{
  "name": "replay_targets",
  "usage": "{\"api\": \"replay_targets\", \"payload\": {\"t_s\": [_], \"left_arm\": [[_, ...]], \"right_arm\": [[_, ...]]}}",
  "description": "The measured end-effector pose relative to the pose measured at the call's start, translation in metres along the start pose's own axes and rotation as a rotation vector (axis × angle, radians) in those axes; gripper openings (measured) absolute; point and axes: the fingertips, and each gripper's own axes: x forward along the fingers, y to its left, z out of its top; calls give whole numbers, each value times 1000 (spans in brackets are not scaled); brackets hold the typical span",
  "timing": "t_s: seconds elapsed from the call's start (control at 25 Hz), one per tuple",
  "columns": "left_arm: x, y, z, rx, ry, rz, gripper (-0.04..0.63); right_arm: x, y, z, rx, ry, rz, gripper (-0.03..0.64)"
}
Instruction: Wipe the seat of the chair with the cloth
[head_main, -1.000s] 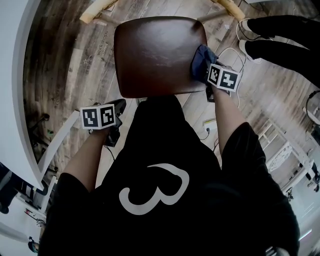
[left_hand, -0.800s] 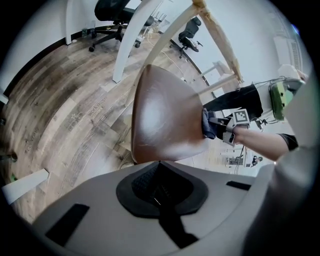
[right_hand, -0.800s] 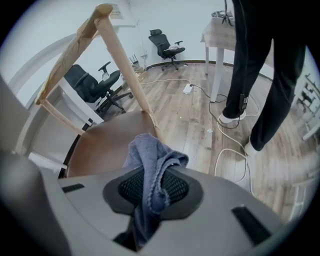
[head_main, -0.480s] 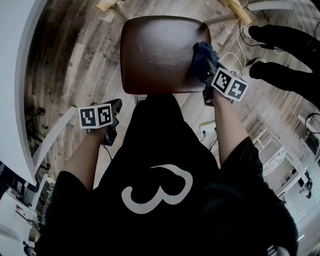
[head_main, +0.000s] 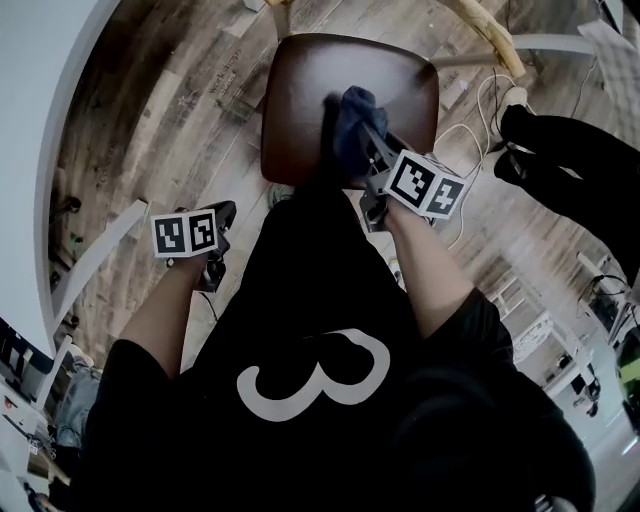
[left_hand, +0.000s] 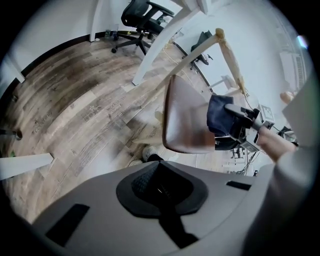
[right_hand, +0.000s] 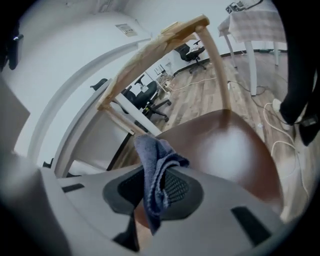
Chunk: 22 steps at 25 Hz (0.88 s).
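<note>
Because the person's torso (head_main: 310, 380) fills the lower head view, the near edge of the seat (head_main: 310, 90) is cut off, and the cloth (head_main: 352, 125) covers the tips of the right gripper (head_main: 366, 142) there. That view places the dark blue cloth on the seat's near half, about midway across. Only the right gripper view shows the grip: the fingers (right_hand: 172, 187) are clamped on the cloth (right_hand: 156, 170), whose folds stand up between them and hide the gap, with the brown seat (right_hand: 230, 150) and wooden backrest (right_hand: 160, 37) beyond. Whether the cloth touches the seat cannot be told from there. The left gripper view, blurred by motion, shows the cloth (left_hand: 219, 114) lying against the seat (left_hand: 185, 117) from the side. The left gripper (head_main: 224, 214) hangs over the floor (head_main: 150, 120) left of the chair, well apart from it, and its own view shows its fingers (left_hand: 150, 182) closed together on nothing.
</note>
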Motion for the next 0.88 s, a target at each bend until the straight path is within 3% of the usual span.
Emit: {"api": "replay_targets", "payload": {"t_s": [0.24, 0.4, 0.64, 0.88], "left_arm": [[-3, 25, -13, -62, -15, 4, 12], [1, 38, -20, -90, -7, -4, 12], [5, 50, -18, -119, -34, -1, 12], [-10, 50, -15, -151, -90, -8, 13]], "right_arm": [[35, 73, -36, -27, 106, 141, 69], [60, 101, -66, -31, 187, 186, 69], [82, 113, -114, -90, 307, 215, 69], [97, 96, -126, -172, 340, 180, 69]]}}
